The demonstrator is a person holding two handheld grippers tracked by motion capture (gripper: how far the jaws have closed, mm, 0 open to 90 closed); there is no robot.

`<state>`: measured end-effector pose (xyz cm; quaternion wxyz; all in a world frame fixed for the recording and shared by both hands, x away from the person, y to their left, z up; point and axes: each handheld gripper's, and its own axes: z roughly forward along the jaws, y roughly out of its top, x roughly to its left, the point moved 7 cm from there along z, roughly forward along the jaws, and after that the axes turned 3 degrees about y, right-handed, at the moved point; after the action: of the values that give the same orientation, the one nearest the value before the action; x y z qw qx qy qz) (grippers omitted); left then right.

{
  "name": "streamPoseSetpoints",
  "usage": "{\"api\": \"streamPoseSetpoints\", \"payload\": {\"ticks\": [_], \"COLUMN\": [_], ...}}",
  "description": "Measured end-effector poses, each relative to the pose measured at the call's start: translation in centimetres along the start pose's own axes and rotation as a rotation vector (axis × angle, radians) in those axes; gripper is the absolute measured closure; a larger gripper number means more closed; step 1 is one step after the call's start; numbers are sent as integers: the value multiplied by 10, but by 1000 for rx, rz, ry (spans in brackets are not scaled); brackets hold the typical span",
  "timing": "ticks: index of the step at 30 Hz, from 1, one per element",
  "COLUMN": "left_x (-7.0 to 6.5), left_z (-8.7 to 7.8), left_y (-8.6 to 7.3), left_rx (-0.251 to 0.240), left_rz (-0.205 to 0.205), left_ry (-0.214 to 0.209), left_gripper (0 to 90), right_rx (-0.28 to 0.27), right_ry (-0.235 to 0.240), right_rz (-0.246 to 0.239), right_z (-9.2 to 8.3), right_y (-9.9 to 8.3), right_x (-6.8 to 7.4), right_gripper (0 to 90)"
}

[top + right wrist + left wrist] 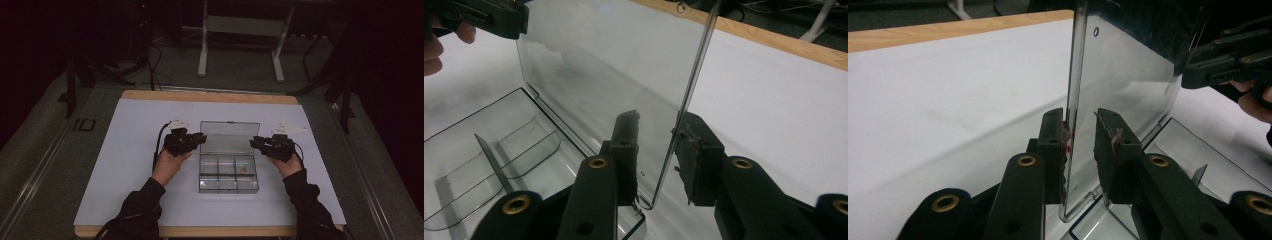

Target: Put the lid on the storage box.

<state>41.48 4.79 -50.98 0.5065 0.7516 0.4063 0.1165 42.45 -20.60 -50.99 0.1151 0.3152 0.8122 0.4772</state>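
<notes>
A clear plastic compartment box (228, 186) lies mid-table with its lid (229, 136) standing upright. A small brownish item (244, 170) rests in a right-hand compartment. My left gripper (201, 138) is at the lid's left edge and my right gripper (254, 142) at its right edge. In the left gripper view, the left gripper (1080, 117) straddles the lid (1128, 75): one pad (1054, 145) touches it and the other stands off. In the right gripper view, the right gripper (659, 120) straddles the lid (614, 60) the same way, a gap on one side. Both are open.
The box sits on a white mat (125, 160) over a wooden table (210, 96). Beyond the far edge stand a desk frame's legs (202, 55) and floor cables (155, 60). A person's dark sleeves (142, 200) come in from the front edge.
</notes>
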Motion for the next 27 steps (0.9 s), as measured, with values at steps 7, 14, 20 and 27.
{"api": "streamPoseSetpoints", "payload": {"ticks": [7,14,20,27], "left_x": [-4,-11,-15,-20], "left_z": [-4,-9,-13,-18], "left_y": [-2,-5,-9,-12], "left_rx": [-11,-23,-34,-27], "left_rz": [25,85,101,114], "left_ry": [-8,10,-1,-8], "left_gripper": [758,754,731,709], "right_rx": [-4,-8,-11,-12], "right_ry": [1,7,13,17], "right_rz": [-14,-25,-47,-73], "right_z": [-5,-9,-13,-18], "right_y": [0,-2,-3,-4], "right_x": [4,8,12,18], "right_gripper": [734,748,745,726]}}
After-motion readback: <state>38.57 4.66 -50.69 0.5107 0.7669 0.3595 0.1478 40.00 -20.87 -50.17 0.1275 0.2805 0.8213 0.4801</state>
